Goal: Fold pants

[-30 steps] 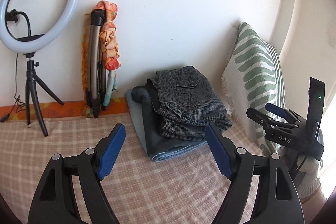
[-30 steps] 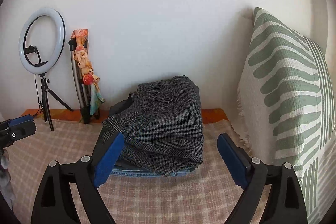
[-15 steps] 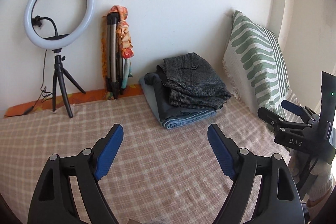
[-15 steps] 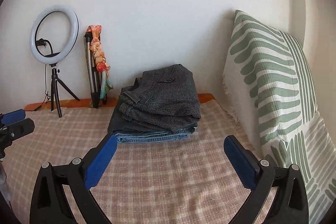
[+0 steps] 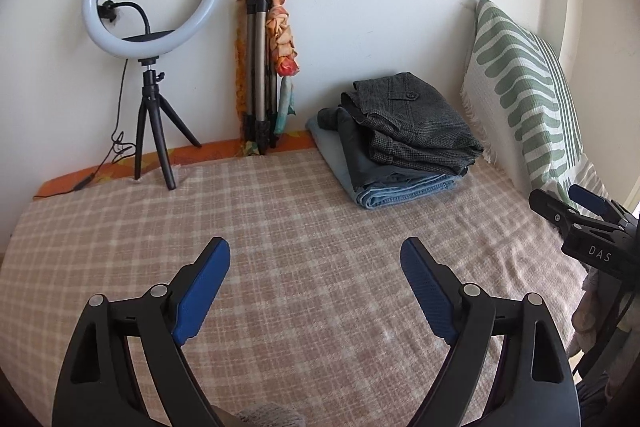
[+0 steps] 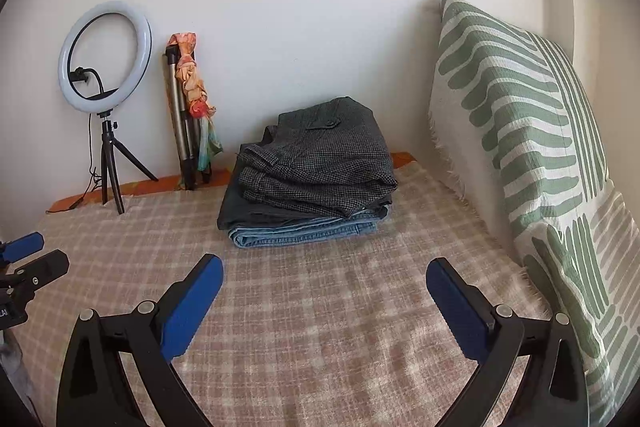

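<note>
A stack of folded pants [image 5: 404, 139] lies at the back of the checked bed cover [image 5: 304, 227], near the wall. Grey houndstooth pants [image 6: 324, 163] are on top, a dark pair under them and blue jeans [image 6: 304, 233] at the bottom. My left gripper [image 5: 315, 267] is open and empty, well in front of the stack and to its left. My right gripper [image 6: 324, 287] is open and empty, in front of the stack. The right gripper also shows at the right edge of the left wrist view [image 5: 576, 215].
A green and white striped pillow [image 6: 520, 131] leans against the right wall beside the stack. A ring light on a small tripod [image 5: 150, 39] and a folded tripod with an orange scarf [image 5: 268, 67] stand at the back left by the wall.
Both grippers have pulled back from the stack of pants toward the front of the bed. The stack now looks smaller and farther. Both stay open and empty.
</note>
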A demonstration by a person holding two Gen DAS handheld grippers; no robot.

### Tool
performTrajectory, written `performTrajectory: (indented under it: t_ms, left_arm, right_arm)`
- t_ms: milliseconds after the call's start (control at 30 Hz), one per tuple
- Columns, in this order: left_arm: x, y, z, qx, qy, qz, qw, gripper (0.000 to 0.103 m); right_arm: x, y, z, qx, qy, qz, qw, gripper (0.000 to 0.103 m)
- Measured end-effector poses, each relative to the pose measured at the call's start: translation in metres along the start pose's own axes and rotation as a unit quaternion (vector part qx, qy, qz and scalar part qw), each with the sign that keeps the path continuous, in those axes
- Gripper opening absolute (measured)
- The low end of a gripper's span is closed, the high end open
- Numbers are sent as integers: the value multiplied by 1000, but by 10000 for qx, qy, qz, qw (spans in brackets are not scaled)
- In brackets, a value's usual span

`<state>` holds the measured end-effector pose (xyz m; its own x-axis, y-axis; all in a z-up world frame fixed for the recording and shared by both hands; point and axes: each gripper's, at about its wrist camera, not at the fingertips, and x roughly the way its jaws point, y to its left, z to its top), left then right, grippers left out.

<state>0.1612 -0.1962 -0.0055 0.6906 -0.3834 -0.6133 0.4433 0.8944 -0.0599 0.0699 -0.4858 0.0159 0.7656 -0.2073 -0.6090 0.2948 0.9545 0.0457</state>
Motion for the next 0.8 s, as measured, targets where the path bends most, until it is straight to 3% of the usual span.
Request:
performTrajectory:
  t_ms: [500, 600, 800]
  left_arm:
    - [2, 19, -7, -112, -51, 192, 9997, 93]
    - [0, 17, -8, -34, -114, 304, 9995, 102]
    - [-1, 18, -9, -94, -172, 175, 9997, 102]
  right_arm:
    - [12, 5, -5, 53, -139, -20, 9999, 103]
    - [14, 9, -6, -10, -143, -24, 9999, 103]
    - [17, 11, -8, -61, -131, -56, 9999, 103]
